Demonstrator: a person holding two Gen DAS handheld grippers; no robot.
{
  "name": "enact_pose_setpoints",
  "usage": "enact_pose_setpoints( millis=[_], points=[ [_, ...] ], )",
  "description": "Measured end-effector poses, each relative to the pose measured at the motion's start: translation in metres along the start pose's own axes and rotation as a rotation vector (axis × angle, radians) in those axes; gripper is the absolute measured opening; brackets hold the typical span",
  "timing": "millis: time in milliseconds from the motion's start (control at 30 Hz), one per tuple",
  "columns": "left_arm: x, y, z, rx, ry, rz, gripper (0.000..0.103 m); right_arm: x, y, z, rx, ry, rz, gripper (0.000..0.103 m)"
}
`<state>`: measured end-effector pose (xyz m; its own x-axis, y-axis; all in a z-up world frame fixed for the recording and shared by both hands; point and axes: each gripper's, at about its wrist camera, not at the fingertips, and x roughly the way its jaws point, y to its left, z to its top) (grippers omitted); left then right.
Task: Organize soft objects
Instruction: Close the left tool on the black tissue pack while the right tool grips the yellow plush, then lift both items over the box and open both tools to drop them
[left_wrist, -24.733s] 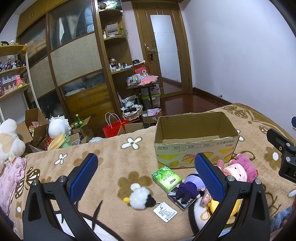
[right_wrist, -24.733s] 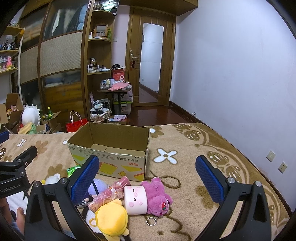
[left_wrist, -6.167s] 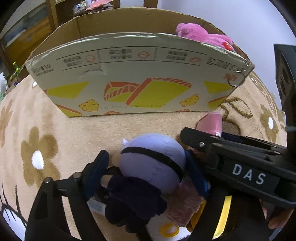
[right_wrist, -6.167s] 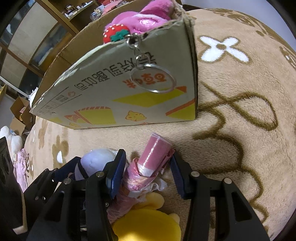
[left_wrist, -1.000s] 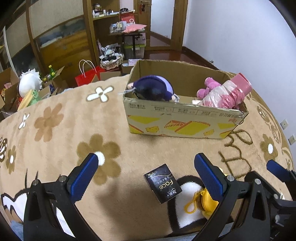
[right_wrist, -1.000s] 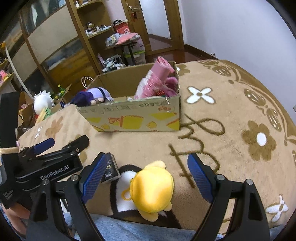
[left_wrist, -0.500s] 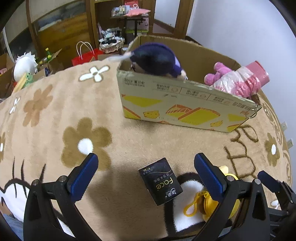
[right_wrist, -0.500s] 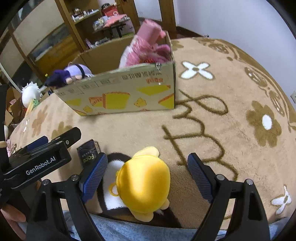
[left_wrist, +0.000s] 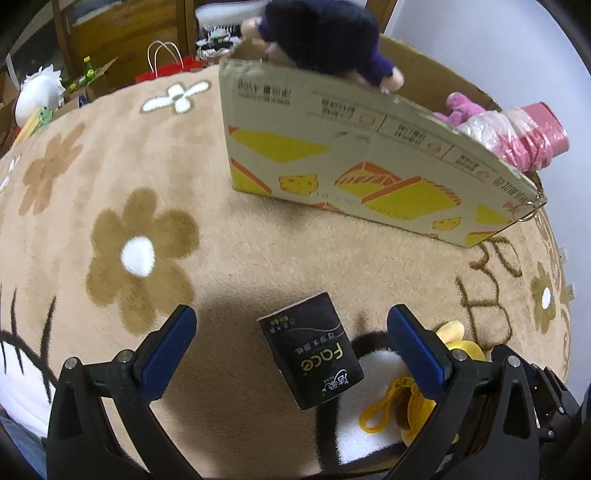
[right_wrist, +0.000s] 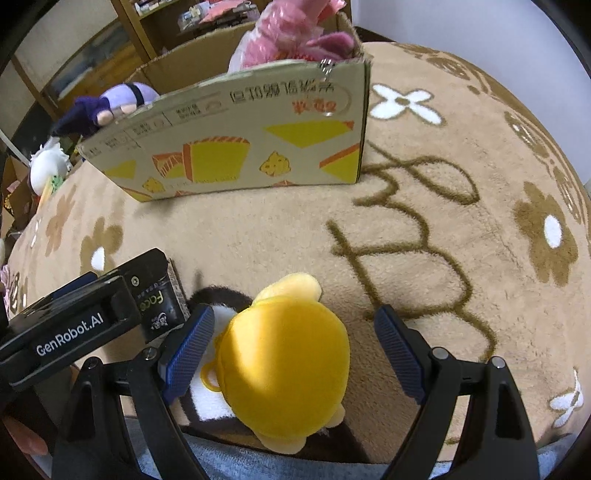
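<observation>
Brown flower-print blanket (left_wrist: 258, 251) underneath, bedroom shelves and a red bag blurred far behind. Left gripper (left_wrist: 291, 343) spread wide, holding nothing, blue pads (left_wrist: 166, 349) either side of a black tissue pack (left_wrist: 312, 349) lying flat on the blanket, not touching it. Right gripper (right_wrist: 293, 343) also spread wide, straddling the yellow plush (right_wrist: 284, 363); left pad (right_wrist: 188, 343) just beside the plush, contact hard to tell, right pad clear of it. Yellow plush also seen just right of the left gripper's right finger, yellow loop poking out (left_wrist: 384, 410). Cardboard box (left_wrist: 362, 166) ahead of both grippers, well apart from them. Purple-haired doll (left_wrist: 325, 35) draped over the box's near-left rim, pink plush (left_wrist: 465, 109) and pink wrapped bundle (left_wrist: 524, 134) at the right end, bundle poking over the rim. Metal keyring (right_wrist: 328, 68) hanging at the box's right corner.

Versus half a second back: both grippers lower and closer in, box looming larger, tissue pack now squarely between the left pads, yellow plush further inside the right gripper's span. Opening width unchanged on both. Box contents unchanged. Versus the first frames: doll, pink plush and bundle off the blanket and into the box
</observation>
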<state>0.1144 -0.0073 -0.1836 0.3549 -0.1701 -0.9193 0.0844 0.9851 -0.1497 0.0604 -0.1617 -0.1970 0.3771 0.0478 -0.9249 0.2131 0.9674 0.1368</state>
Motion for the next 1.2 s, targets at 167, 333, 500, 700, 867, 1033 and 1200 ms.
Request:
enact_pose_setpoints(
  millis=[167, 333, 500, 700, 867, 1033, 1200],
  points=[
    [0.011, -0.001, -0.002, -0.013, 0.030, -0.017, 0.102, 0.008, 0.008, 0.000, -0.043, 0.019, -0.029, 0.092],
    [0.022, 0.000, -0.005, -0.003, 0.078, -0.017, 0.087, 0.016, 0.012, -0.001, -0.060, 0.046, -0.042, 0.093],
    [0.028, -0.002, -0.013, 0.010, 0.110, -0.007, 0.066, 0.021, 0.017, -0.002, -0.077, 0.065, -0.030, 0.076],
    [0.024, -0.001, -0.016, 0.000, 0.096, -0.009, 0.054, 0.022, 0.020, -0.006, -0.085, 0.067, -0.030, 0.066],
    [0.009, -0.003, -0.019, 0.028, 0.042, 0.036, 0.053, 0.014, 0.017, -0.005, -0.074, 0.035, -0.030, 0.059],
    [-0.015, -0.006, -0.020, 0.047, -0.030, 0.057, 0.053, -0.004, 0.008, -0.002, -0.032, -0.039, -0.015, 0.053],
    [-0.047, -0.015, -0.019, 0.079, -0.132, 0.058, 0.053, -0.034, 0.002, 0.001, -0.011, -0.179, 0.007, 0.052]
  ],
)
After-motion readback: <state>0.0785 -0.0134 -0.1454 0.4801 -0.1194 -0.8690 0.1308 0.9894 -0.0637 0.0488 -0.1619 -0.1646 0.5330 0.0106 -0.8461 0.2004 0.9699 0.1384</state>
